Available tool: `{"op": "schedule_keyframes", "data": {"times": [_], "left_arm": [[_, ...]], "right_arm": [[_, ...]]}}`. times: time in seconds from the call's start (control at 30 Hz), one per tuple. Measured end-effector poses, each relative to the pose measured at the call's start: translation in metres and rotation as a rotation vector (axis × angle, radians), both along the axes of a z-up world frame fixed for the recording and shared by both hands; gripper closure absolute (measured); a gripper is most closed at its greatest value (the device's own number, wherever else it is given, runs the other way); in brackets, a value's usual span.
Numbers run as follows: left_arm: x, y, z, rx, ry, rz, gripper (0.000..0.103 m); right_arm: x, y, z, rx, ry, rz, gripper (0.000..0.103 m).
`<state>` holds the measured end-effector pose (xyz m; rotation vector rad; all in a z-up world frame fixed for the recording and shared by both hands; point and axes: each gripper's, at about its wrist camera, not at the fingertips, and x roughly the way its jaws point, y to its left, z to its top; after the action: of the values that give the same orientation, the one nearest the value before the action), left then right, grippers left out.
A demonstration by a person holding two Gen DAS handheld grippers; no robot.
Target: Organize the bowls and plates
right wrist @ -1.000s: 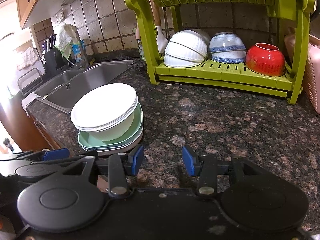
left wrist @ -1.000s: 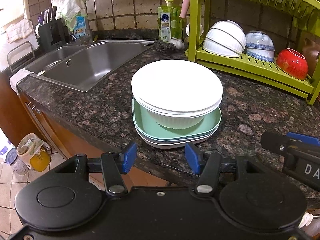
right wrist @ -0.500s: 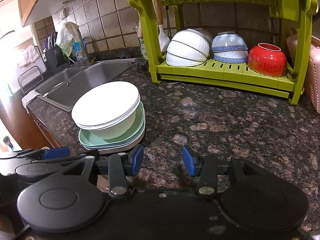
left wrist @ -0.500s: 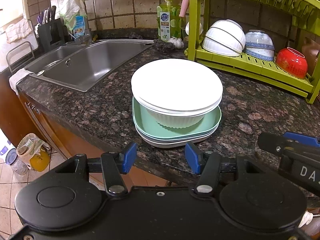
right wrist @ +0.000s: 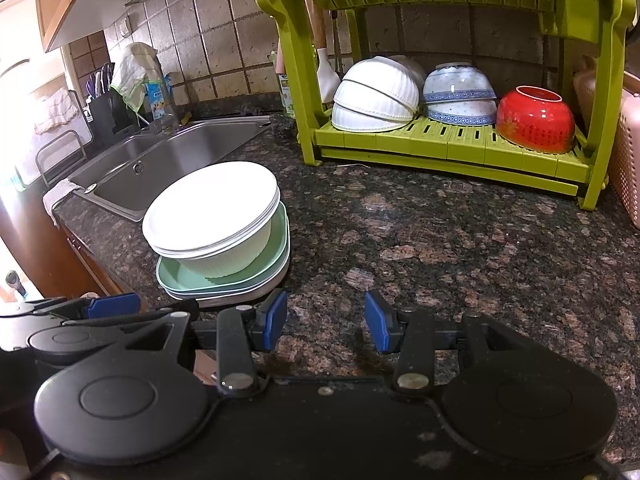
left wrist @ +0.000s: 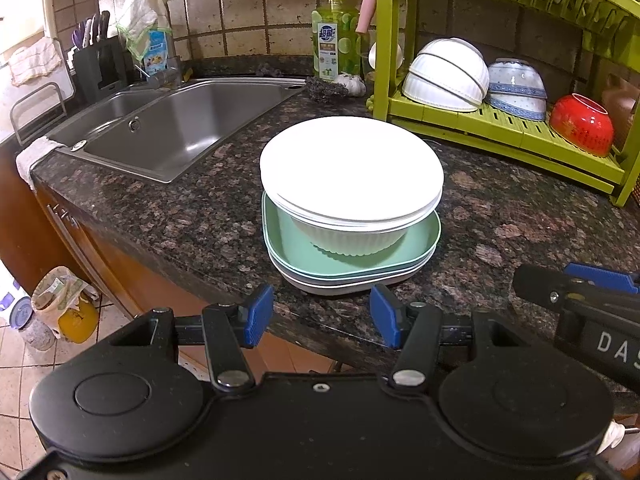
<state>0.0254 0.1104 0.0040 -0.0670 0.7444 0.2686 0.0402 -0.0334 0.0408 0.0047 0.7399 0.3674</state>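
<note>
A stack stands near the counter's front edge: white round plates (left wrist: 351, 168) (right wrist: 210, 208) lie on a white ribbed bowl (left wrist: 348, 240) (right wrist: 228, 258), which sits in mint square plates (left wrist: 420, 248) (right wrist: 176, 278) over pale ones. My left gripper (left wrist: 322, 316) is open just in front of the stack, holding nothing. My right gripper (right wrist: 325, 320) is open over bare counter to the right of the stack. The green dish rack (left wrist: 500, 128) (right wrist: 440, 140) holds upturned white bowls (right wrist: 376, 96), blue-patterned bowls (right wrist: 460, 94) and a red bowl (right wrist: 536, 120).
A steel double sink (left wrist: 176, 128) lies to the left, with a knife block (left wrist: 100, 64) and soap bottle (left wrist: 334, 52) behind it. A pink basket (right wrist: 628, 148) stands right of the rack. The dark granite counter (right wrist: 440, 240) drops off just under the grippers.
Both grippers have edged slightly forward toward the counter. The stack and the rack's bowls have not moved.
</note>
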Motion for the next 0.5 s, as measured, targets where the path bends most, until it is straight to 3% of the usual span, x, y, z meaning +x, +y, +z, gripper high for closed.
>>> {"op": "schedule_keyframes", "data": {"times": [0.5], "left_arm": [[0.0018,-0.0011,-0.0018,0.001,0.015,-0.011,0.043]], "right_arm": [[0.0007,-0.0009,0.0003,0.005,0.004,0.005,0.057]]}}
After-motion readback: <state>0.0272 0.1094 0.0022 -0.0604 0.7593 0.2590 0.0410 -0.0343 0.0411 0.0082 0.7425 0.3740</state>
